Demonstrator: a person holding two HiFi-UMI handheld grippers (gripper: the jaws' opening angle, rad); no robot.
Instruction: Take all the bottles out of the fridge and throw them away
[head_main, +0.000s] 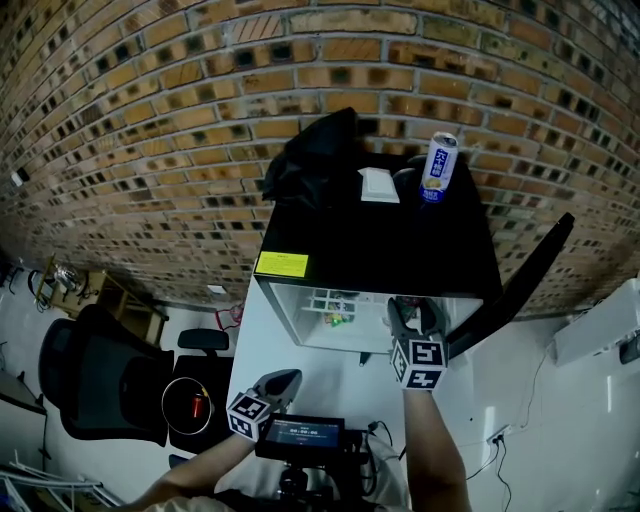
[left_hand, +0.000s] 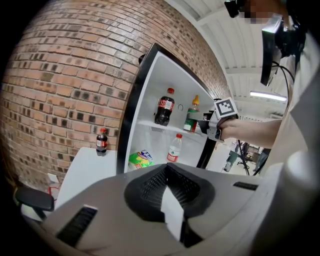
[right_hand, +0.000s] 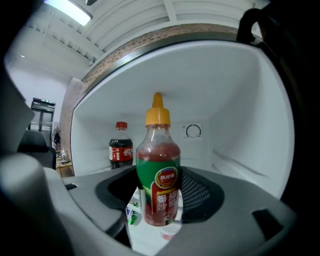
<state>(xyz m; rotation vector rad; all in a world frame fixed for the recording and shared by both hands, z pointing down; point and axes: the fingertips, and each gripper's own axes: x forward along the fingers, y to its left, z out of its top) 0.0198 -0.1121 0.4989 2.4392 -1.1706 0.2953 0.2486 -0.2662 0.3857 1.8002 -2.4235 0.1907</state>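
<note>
In the right gripper view a sauce bottle (right_hand: 159, 170) with a yellow cap and green label stands upright between the jaws of my right gripper (right_hand: 159, 202), inside the open fridge (head_main: 380, 250). A sliver of space shows on the bottle's left side, so the gripper is open around it. A cola bottle (right_hand: 121, 146) stands behind it on the same shelf. The left gripper view shows a water bottle (left_hand: 174, 148) on the fridge floor beside a green packet (left_hand: 140, 159). My left gripper (left_hand: 170, 200) hangs back in front of the fridge, shut and empty.
A can (head_main: 438, 165), a black bag (head_main: 315, 155) and a white box (head_main: 378, 185) sit on the fridge top. The door (head_main: 520, 280) stands open at the right. A small cola bottle (left_hand: 101, 141) stands on a white surface left of the fridge. An office chair (head_main: 100, 375) is at the lower left.
</note>
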